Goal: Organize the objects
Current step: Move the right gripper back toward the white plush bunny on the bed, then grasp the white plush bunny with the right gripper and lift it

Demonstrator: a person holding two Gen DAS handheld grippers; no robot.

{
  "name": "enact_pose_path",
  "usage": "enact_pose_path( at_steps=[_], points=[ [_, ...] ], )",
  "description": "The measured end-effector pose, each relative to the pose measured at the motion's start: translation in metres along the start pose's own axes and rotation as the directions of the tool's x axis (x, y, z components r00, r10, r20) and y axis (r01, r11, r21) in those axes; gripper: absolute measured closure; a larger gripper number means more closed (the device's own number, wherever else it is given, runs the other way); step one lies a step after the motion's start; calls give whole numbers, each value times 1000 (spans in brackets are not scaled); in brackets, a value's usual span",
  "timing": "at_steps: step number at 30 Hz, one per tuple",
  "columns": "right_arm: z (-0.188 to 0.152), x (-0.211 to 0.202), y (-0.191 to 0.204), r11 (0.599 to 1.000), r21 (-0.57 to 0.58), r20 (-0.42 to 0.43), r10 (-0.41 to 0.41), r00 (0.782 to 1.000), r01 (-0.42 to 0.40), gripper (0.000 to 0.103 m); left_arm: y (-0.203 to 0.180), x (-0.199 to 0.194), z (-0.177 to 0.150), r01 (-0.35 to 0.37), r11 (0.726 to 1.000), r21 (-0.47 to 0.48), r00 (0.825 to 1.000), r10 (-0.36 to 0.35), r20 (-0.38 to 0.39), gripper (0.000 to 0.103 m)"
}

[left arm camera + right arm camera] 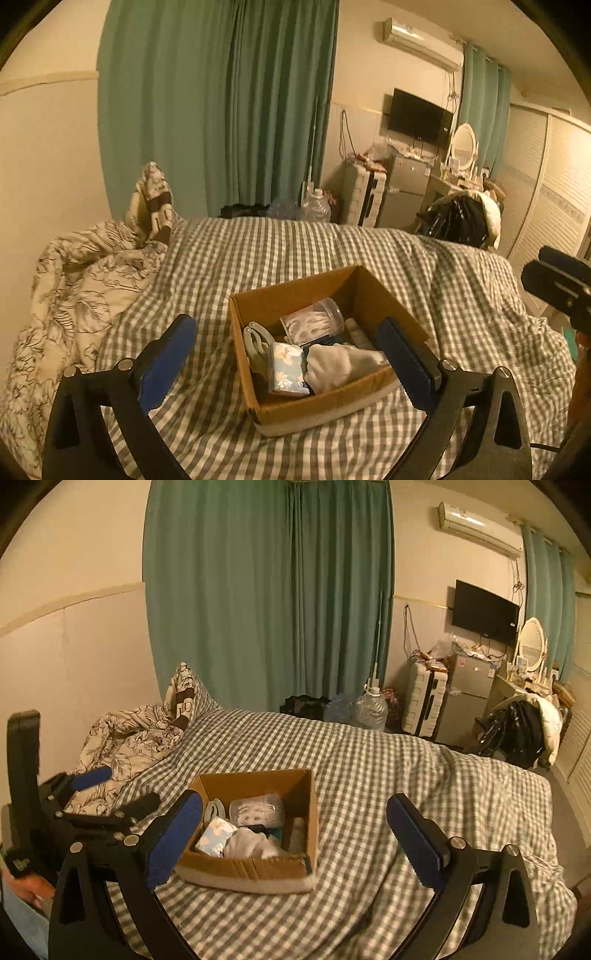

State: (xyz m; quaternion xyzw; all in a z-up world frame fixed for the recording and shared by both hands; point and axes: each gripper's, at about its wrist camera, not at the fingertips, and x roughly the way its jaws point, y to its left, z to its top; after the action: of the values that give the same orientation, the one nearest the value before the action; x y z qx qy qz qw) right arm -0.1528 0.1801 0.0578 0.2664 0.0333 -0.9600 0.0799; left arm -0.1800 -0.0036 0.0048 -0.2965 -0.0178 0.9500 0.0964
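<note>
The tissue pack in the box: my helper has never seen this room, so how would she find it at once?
On the checked bedspread sits an open cardboard box. At its near edge, left of a white cloth, stands the tissue pack. It alone is pale blue with a flower print.

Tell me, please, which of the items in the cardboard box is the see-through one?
It is the clear plastic jar lying on its side toward the back of the cardboard box. The floral tissue pack and white cloth in front are opaque.
</note>
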Motion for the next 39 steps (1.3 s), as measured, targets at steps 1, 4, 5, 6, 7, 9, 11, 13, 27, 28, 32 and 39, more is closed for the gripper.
enact_pose_path(
  at_steps=[1, 4, 5, 6, 7, 9, 11, 13, 27, 28, 32, 39],
  points=[
    [-2, -6, -2, 1000, -2, 3, -2, 1000, 2, 3, 0, -7, -1, -2, 1000, 0, 1000, 2, 6, 0],
    [-10, -25, -4, 1000, -9, 9, -10, 1000, 10, 3, -2, -22, -6, -13, 1000, 1, 1000, 13, 14, 0],
    [-14, -31, -4, 1000, -11, 9, -11, 1000, 12, 3, -3, -27, -9, -17, 1000, 0, 1000, 17, 14, 0],
    [-18, -35, -5, 1000, -14, 8, -11, 1000, 11, 3, -4, -30, -12, -20, 1000, -1, 1000, 20, 12, 0],
    [-22, -38, -4, 1000, -16, 8, -8, 1000, 8, 3, -4, -34, -17, -22, 1000, -4, 1000, 22, 7, 0],
    [-32, -42, -4, 1000, -23, -6, -5, 1000, 5, 3, -4, -37, -27, -28, 1000, -8, 1000, 28, -9, 0],
    [-46, -42, -2, 999, -32, -23, -4, 1000, 4, 3, -4, -36, -41, -47, 999, -10, 998, 47, -32, 0],
    [-61, -37, -1, 999, -39, -49, -1, 999, -1, 3, -4, -34, -56, -73, 997, -15, 996, 72, -55, 0],
    [-195, 45, 25, 995, -34, -390, 72, 918, -92, 3, -15, 3, -166, -119, 991, 57, 954, 130, -269, 0],
    [-201, 48, 27, 995, -40, -404, 71, 912, -95, 3, -16, 5, -171, -122, 991, 61, 950, 135, -281, 0],
    [-214, 57, 36, 991, -71, -444, 67, 893, -110, 3, -18, 9, -184, -118, 989, 83, 943, 138, -302, 0],
    [-227, 67, 52, 982, -111, -505, 78, 859, -154, 3, -16, 9, -189, -123, 987, 100, 943, 148, -298, 0]
  ],
)
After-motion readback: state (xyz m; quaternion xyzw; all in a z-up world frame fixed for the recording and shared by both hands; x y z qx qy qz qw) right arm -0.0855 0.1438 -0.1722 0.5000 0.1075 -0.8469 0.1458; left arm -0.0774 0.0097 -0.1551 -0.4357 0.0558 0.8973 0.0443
